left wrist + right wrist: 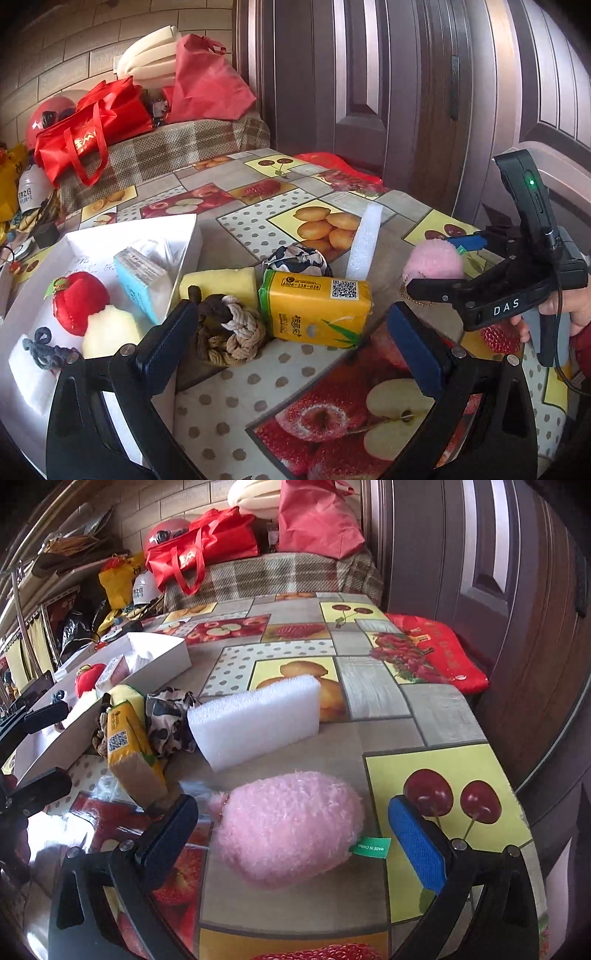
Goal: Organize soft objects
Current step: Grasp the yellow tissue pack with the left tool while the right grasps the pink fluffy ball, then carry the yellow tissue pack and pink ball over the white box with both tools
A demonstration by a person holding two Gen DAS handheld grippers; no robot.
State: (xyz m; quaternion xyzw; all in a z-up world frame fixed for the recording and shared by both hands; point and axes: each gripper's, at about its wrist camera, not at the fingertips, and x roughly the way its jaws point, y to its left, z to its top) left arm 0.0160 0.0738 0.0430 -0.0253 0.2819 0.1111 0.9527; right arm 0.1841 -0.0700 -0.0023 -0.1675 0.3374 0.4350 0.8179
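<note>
Bare bench (388, 716) lies right of the foam block (258, 720); leftward, tissue pack (129, 746) and white box (192, 236) seemingly crowd passage.

Pink fluffy toy (288, 827), white foam block (255, 720), yellow tissue pack (316, 308), fruit-patterned surface (380, 686), red plush apple (79, 302).

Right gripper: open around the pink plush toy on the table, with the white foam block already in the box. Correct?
Not quite. The white foam block is not in the white box; it sits on the table beyond the pink plush toy, as the right wrist view shows. The right gripper is open around the toy.
</note>
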